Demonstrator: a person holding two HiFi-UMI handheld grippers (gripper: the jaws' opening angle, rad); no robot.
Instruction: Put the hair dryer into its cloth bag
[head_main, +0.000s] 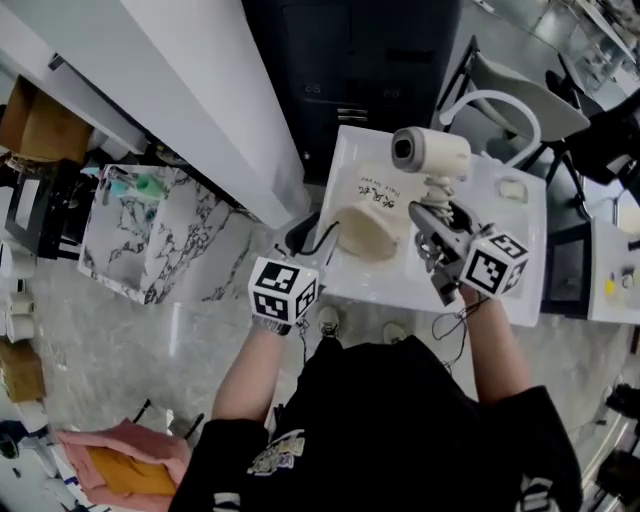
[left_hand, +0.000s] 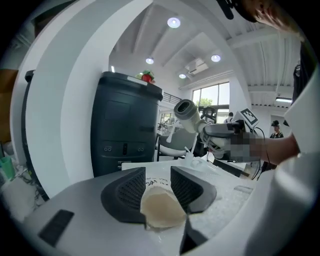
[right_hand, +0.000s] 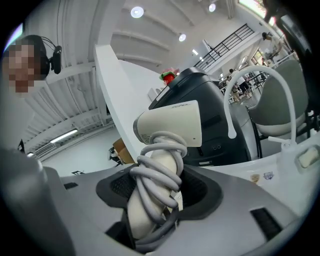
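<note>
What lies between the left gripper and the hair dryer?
The bag lies there on the table; the head view shows it.

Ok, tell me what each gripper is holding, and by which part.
The right gripper holds the hair dryer, jaws shut on its cord-wrapped handle. The left gripper holds nothing: its jaws stand open, the cloth bag between them but not pinched.
</note>
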